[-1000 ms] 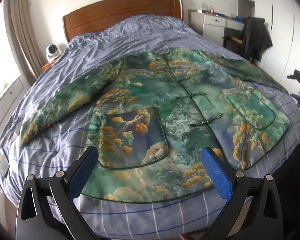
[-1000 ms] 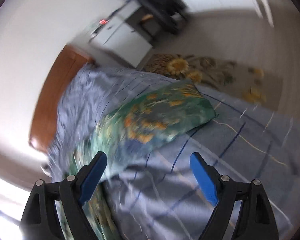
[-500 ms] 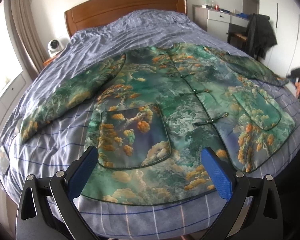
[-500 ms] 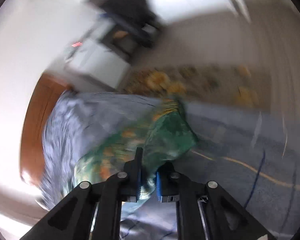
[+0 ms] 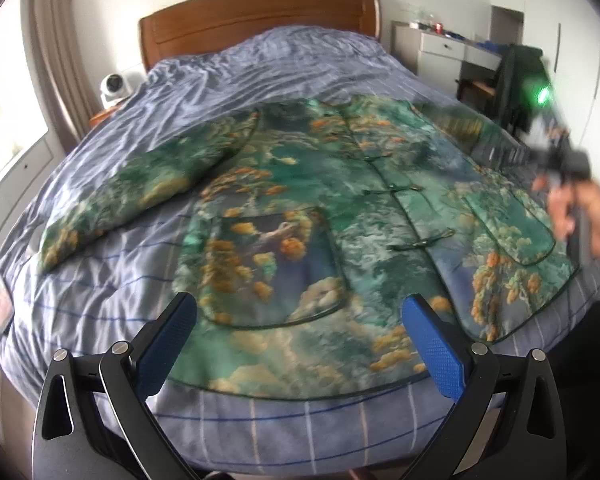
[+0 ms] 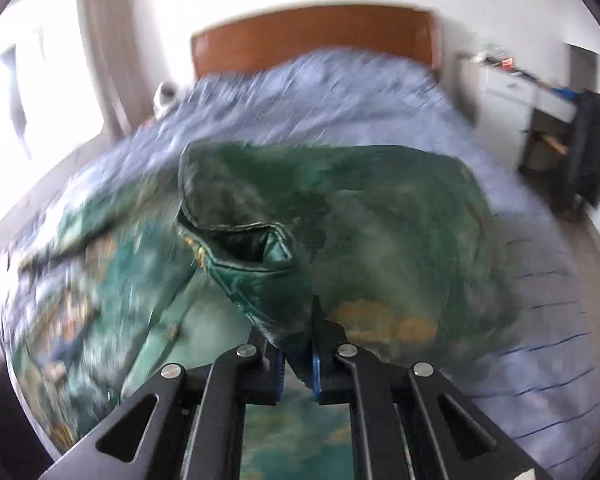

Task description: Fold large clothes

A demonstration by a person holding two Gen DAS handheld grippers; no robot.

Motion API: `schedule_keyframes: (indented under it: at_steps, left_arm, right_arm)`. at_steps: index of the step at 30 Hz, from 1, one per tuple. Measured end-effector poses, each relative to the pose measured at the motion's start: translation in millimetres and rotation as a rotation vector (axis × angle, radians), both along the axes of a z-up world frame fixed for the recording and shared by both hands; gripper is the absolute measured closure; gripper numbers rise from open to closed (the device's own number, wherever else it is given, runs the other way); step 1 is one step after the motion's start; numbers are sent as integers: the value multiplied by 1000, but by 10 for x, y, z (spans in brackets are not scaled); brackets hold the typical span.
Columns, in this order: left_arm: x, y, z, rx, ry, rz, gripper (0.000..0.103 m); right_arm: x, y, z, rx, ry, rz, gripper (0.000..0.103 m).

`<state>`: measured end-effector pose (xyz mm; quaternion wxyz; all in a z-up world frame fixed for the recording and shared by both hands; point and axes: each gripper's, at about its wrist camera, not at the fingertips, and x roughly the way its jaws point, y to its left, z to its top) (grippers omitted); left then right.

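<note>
Folding had barely started, judging by the layout. The jacket (image 5: 320, 216), green brocade with orange tree print, lay face up and spread across the blue striped bed cover (image 5: 100, 304), filling the middle of the left wrist frame, front toggles done up, hem toward the bottom edge of the frame. One sleeve (image 5: 132, 192) was stretched flat toward the left of the frame, not touched. The other sleeve (image 6: 340, 216) was off the bed at its cuff end: in the right wrist frame the right gripper (image 6: 298, 364) had its fingers clamped on the fabric just behind the cuff opening, the sleeve bulging up over the jacket body, centre frame. Heavy blur there, so exact grip depth could not be read. In the left wrist frame that gripper showed only as a dark smear with the hand (image 5: 580, 216) at right edge. The left gripper (image 5: 300, 344) was held above the hem at lower centre, blue pads spread wide with nothing between them, not touching the cloth. Done: jacket laid flat, one sleeve picked up. Left, as a judgement: bring that sleeve across the chest, do the same with the flat sleeve, then fold the body up from the hem. Wooden headboard (image 5: 260, 16) sat at the top centre.
</note>
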<state>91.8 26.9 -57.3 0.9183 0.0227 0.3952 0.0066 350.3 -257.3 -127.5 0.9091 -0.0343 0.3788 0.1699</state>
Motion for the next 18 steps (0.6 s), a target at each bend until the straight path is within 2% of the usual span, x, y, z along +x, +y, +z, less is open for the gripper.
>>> schedule_keyframes:
  at_steps: [2,4,5,6,8,13,18]
  left_arm:
    - [-44,84,-16,-10,2,20,1]
    - [-67,139,-50,-16,10,32,1]
    - [-76,163,-84,-18,18,39,1]
    - [-79,175,-107,-19,24,43,1]
    - [-86,183,-155,-25,34,45,1]
    - [5,94,-175,-65,49,-13,1]
    - [553,-149,46,-267,78,-243,1]
  right_arm:
    - [-74,208,-243,-51,48,37,93]
    - [-191,382,-453,-143,80,54,86]
    - [-247,374,-598,-168,88,63,74]
    - [-329,397,-626,-182,98,84,57]
    - [-532,378,-578,-173,86,114,39]
    - [-1056,215,-348,-129,40,119,38]
    - [-1471,-1,-219,-47,-29,41,38]
